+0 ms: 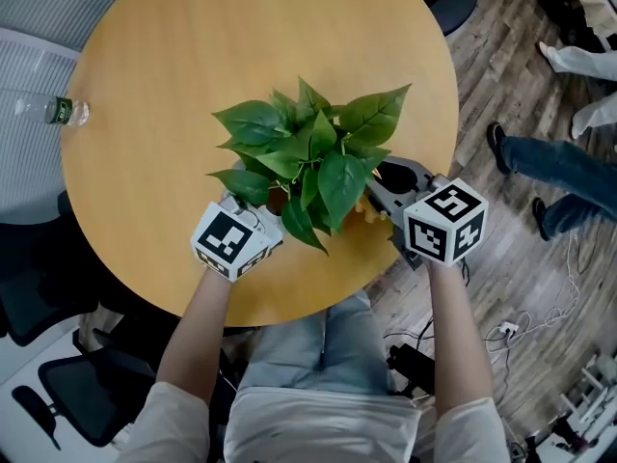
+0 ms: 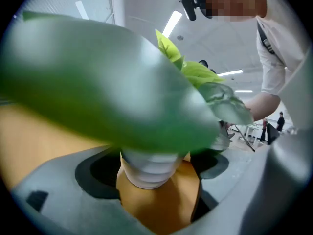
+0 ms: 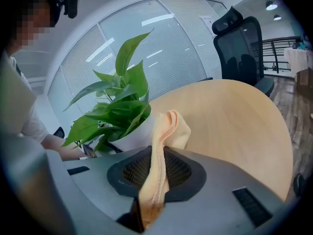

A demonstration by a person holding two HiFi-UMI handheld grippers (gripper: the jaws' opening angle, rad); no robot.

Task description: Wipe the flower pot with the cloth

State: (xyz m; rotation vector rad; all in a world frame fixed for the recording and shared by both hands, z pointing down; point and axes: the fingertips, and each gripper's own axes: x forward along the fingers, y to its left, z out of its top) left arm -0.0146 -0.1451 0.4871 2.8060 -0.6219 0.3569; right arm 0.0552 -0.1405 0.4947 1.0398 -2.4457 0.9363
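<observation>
A leafy green plant grows in a white ribbed flower pot near the front edge of the round wooden table. My left gripper comes in from the pot's left, and the pot's lower part sits between its jaws; a blurred leaf fills most of the left gripper view. My right gripper is at the pot's right, shut on a peach cloth. The cloth's upper end rests against the pot's white side. Leaves hide most of the pot in the head view.
A water bottle lies on a grey seat left of the table. A black office chair stands beyond the table. People's legs and cables are on the wooden floor to the right.
</observation>
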